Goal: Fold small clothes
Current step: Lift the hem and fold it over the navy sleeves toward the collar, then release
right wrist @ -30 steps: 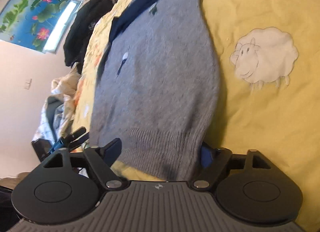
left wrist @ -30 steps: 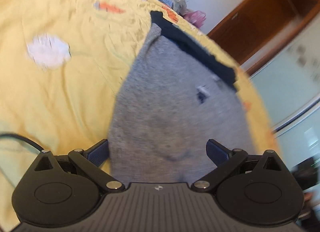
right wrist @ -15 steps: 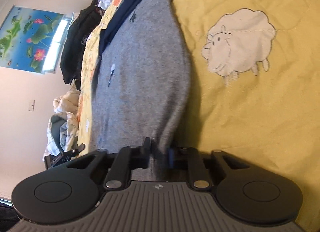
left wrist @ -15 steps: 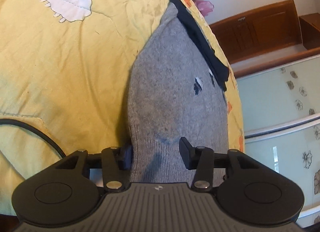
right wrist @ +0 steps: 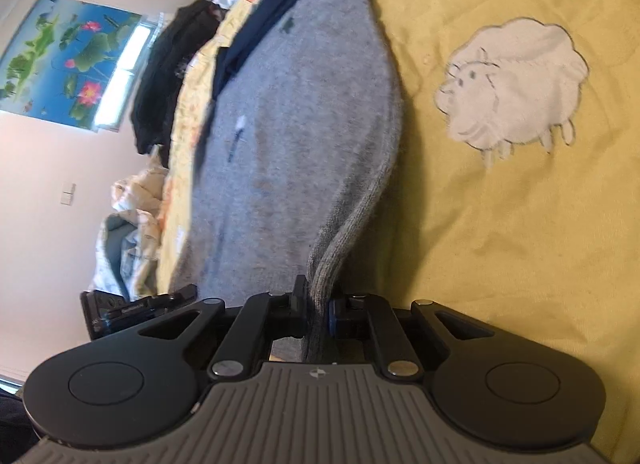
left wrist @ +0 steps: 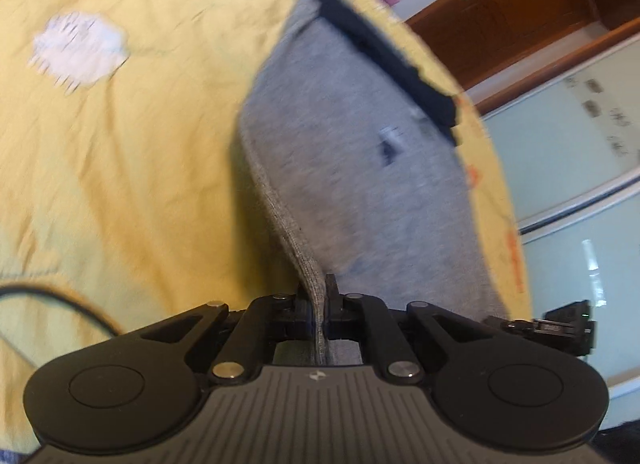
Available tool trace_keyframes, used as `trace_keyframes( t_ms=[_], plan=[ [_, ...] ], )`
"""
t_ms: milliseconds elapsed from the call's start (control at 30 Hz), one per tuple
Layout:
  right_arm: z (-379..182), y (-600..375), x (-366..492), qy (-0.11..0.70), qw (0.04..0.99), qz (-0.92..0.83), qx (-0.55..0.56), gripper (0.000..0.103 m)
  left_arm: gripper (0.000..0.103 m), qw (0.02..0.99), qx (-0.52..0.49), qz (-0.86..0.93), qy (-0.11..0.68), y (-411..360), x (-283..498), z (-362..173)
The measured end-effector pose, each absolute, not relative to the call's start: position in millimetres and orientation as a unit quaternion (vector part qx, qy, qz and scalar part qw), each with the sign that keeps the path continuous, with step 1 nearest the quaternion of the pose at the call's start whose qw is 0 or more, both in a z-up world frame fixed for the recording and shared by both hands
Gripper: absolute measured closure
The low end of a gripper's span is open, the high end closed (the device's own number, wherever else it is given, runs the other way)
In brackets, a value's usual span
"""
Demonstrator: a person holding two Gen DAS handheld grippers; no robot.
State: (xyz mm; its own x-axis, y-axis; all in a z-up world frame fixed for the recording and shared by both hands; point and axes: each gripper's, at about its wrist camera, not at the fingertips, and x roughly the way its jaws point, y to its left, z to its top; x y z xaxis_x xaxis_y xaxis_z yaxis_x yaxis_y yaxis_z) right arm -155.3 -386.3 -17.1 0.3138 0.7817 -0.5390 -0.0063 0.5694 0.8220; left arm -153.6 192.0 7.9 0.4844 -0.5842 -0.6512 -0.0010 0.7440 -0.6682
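Home bedroom, yellow sheep-print bedspread (right wrist: 500, 223), heaped clothes (right wrist: 168, 75), wooden cabinet (left wrist: 520, 11), lotus poster (right wrist: 68, 63)

Daylit, left view motion-blurred, fisheye edges bent, soft shadows

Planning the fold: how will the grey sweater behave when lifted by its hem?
Probably floppy: the grey sweater bunches where the right tongs and left tongs pinch its hem. Likely grippy, since the knit looks ribbed. It may drag on the yellow blanket.
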Motion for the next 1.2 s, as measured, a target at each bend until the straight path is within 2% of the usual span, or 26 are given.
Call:
trace_keyframes(
  t_ms=[167, 333, 467, 667, 900, 1000, 1200],
  plan=[
    [3.9, -393.1, -142.2, 0.469, 0.72, 0.304, 0.41, 0.087, 0.098, 0.827, -0.331, -0.216, 0.399, 195.1, -142.7, 47.2],
    [31.5, -401.8, -105.1, 0.393, 0.735, 0.34, 0.436, 0.087, 0.098, 0.838, -0.364, -0.248, 0.323, 191.7, -100.4, 71.6],
    [38.3, -398.0, -60.7, 0.351, 0.742, 0.359, 0.443, 0.087, 0.098, 0.838, -0.364, -0.27, 0.306, 170.9, -48.0, 79.7],
    [43.1, -387.3, -12.6, 0.347, 0.745, 0.373, 0.431, 0.087, 0.098, 0.852, -0.305, -0.302, 0.298, 140.7, -8.0, 98.7],
    [54.6, -412.2, 65.2, 0.278, 0.757, 0.367, 0.464, 0.087, 0.098, 0.873, -0.318, -0.285, 0.235, 149.0, 73.2, 123.4],
    [42.3, -425.8, 127.6, 0.273, 0.764, 0.329, 0.483, 0.087, 0.098, 0.893, -0.307, -0.237, 0.229, 146.7, 133.4, 117.7],
    [-13.7, -423.6, 221.7, 0.338, 0.777, 0.227, 0.481, 0.087, 0.098, 0.886, -0.316, -0.147, 0.305, 146.4, 218.7, 56.4]
  ],
)
